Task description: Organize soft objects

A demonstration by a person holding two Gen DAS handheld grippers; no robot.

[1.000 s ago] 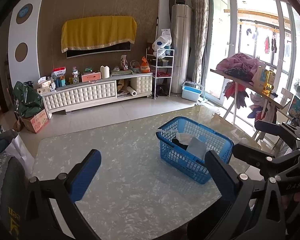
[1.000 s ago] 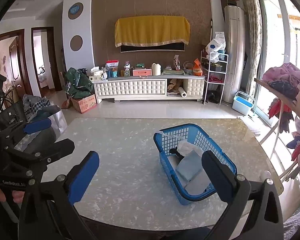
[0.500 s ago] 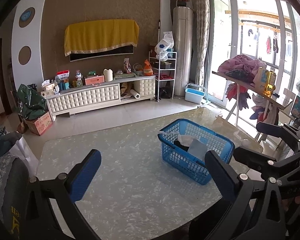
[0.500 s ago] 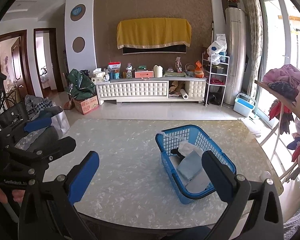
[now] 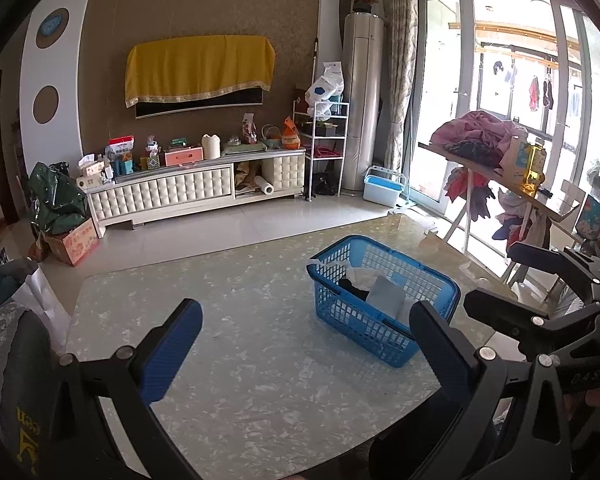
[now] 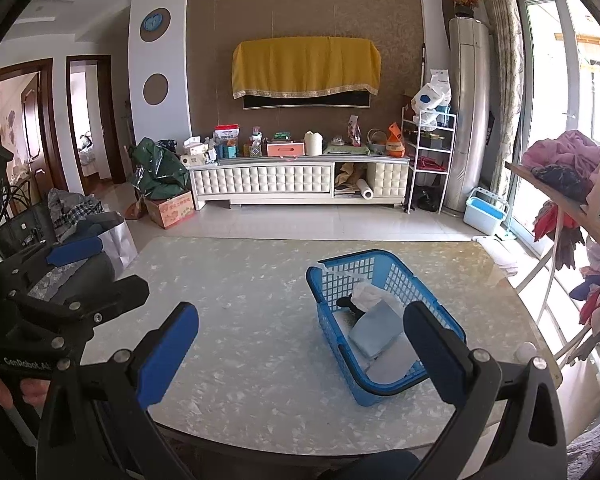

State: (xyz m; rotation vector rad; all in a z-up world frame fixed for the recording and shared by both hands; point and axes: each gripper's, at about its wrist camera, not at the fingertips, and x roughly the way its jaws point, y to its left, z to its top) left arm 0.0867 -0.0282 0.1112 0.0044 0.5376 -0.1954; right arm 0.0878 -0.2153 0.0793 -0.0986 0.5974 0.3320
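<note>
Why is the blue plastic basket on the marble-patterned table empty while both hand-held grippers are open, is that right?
Not quite: the blue plastic basket holds folded grey, white and black cloths, as the right wrist view shows. It does sit on the marble-patterned table, and both hand-held grippers, left and right, are open.

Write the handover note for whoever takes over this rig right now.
Left gripper: jaws open, empty, held above the near edge of the marble-pattern table.
Right gripper: jaws open, empty, held beside it.
Blue plastic basket sits on the table's right side and holds a folded grey cloth, a white cloth and a dark item.
No soft item lies loose on the table.
Left: probably nothing; check, then stop.
</note>
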